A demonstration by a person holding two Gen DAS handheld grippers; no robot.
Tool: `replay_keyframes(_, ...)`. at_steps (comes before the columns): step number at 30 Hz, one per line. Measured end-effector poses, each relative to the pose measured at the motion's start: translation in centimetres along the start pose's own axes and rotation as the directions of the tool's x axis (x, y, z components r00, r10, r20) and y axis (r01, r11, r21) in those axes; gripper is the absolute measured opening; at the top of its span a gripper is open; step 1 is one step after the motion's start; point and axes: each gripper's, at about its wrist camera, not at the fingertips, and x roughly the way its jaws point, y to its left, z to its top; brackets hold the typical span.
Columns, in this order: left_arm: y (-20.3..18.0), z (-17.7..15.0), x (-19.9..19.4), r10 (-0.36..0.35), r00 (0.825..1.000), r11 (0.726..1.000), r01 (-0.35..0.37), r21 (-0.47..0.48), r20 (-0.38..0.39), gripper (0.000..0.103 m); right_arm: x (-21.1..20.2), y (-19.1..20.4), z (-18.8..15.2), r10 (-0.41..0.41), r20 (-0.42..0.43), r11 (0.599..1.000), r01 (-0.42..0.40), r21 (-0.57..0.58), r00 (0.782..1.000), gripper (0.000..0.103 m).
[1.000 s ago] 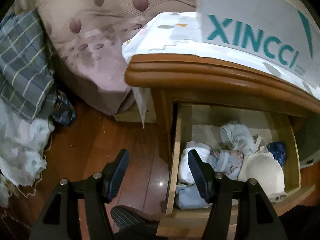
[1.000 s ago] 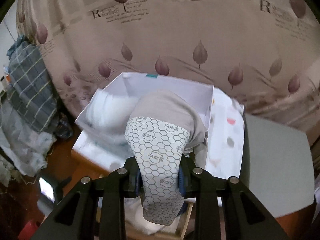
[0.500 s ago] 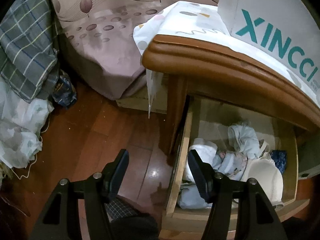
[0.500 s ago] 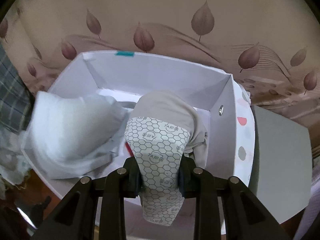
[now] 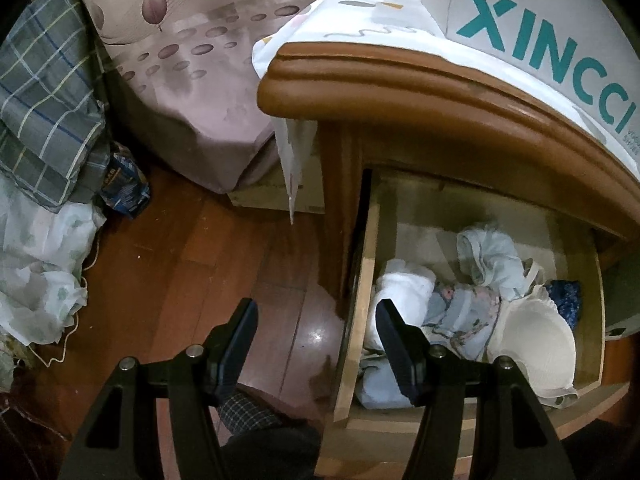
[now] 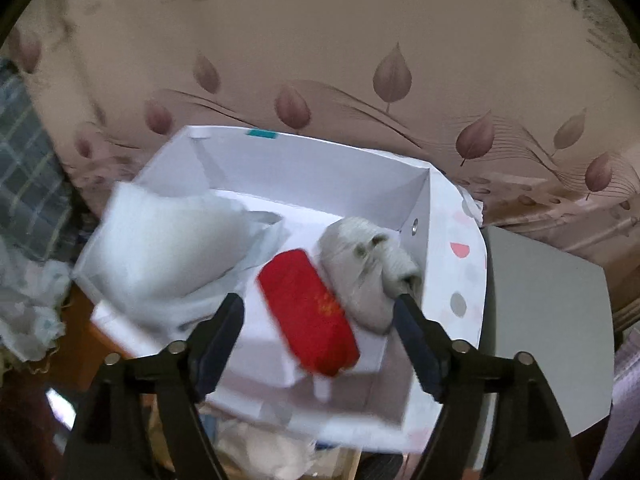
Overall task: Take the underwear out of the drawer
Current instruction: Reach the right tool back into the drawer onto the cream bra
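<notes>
In the left wrist view the wooden drawer (image 5: 356,320) of the nightstand stands open. It holds a white garment (image 5: 404,292), a floral blue piece (image 5: 468,312), a pale blue piece (image 5: 488,256) and a cream bra (image 5: 536,344). My left gripper (image 5: 316,312) is open and empty above the drawer's left wall. In the right wrist view my right gripper (image 6: 320,312) is open over a white box (image 6: 320,168). Grey underwear (image 6: 360,268) lies in the box beside a red item (image 6: 308,312) and a white garment (image 6: 168,248).
The box, printed XINCCI (image 5: 540,40), stands on the cloth-covered nightstand top (image 5: 440,96). A bed with leaf-pattern sheet (image 5: 200,60) is behind. Plaid cloth (image 5: 44,104) and white fabric (image 5: 36,264) lie on the wooden floor (image 5: 200,272). A grey panel (image 6: 548,320) is at the right.
My right gripper has opened and let go of the grey underwear, which now lies in the white box. My left gripper has drifted left and stays open.
</notes>
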Motion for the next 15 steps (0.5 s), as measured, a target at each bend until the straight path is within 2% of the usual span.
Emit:
replay_keyframes(3,0.2,-0.1,0.2,-0.004,1.000,1.000,0.004,-0.011,-0.015,0.063,-2.5,0.4,-2.9,0.041,-0.005,0.999,-0.041,-0.028,0.999,0.086)
replay_keyframes(6,0.3,-0.1,0.3,-0.012,1.000,1.000,0.011,-0.016,-0.022,0.063,-3.3,1.1,-6.4,0.056,-0.049,0.996,-0.059,-0.068,0.997,0.093)
replay_keyframes(9,0.2,-0.2,0.3,-0.015,1.000,1.000,0.015,-0.012,-0.025,0.063,-1.6,2.1,-10.1,0.073,-0.144,0.991,-0.088,-0.100,0.987,0.094)
replay_keyframes(13,0.0,-0.3,0.4,-0.019,0.999,1.000,0.019,0.000,-0.037,0.063,3.5,3.5,-14.7,0.093,-0.282,0.988,-0.123,-0.093,0.955,0.094)
replay_keyframes(15,-0.1,-0.4,0.5,-0.021,0.999,1.000,0.022,0.006,-0.042,0.063,7.1,4.1,-16.9,0.099,-0.353,0.989,-0.132,-0.069,0.930,0.094)
